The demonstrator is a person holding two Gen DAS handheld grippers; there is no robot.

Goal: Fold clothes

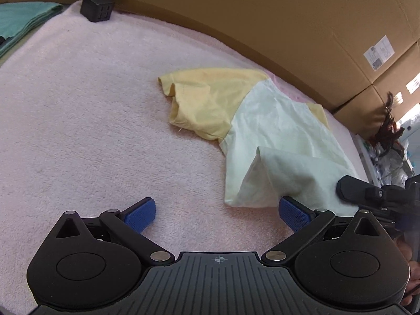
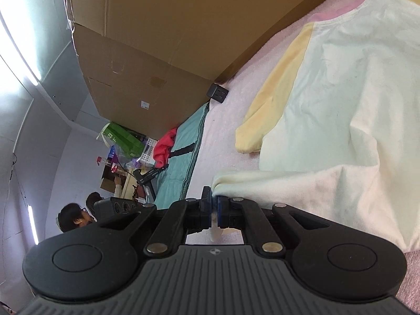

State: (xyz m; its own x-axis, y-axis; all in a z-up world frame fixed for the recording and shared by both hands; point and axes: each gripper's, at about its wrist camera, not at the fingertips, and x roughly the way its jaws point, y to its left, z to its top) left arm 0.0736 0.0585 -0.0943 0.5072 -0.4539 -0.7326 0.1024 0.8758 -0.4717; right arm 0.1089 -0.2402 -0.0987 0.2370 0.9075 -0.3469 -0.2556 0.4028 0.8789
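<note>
A cream shirt with yellow sleeves [image 1: 265, 128] lies on the pink towel [image 1: 92, 120], its near edge lifted into a fold. My left gripper [image 1: 218, 215] is open and empty, low over the towel just left of the shirt's lifted hem. The right gripper body shows in the left wrist view [image 1: 372, 194] at the fabric's right side. In the right wrist view my right gripper [image 2: 214, 207] is shut on the shirt's hem, and the shirt [image 2: 341, 105] stretches away to the right.
Large cardboard boxes [image 1: 288, 21] wall the far side. A small black cube [image 1: 97, 8] sits at the towel's far corner. Teal folded cloth [image 1: 23, 23] lies at the left edge. In the right wrist view a person [image 2: 76, 218] and clutter stand beyond the bed.
</note>
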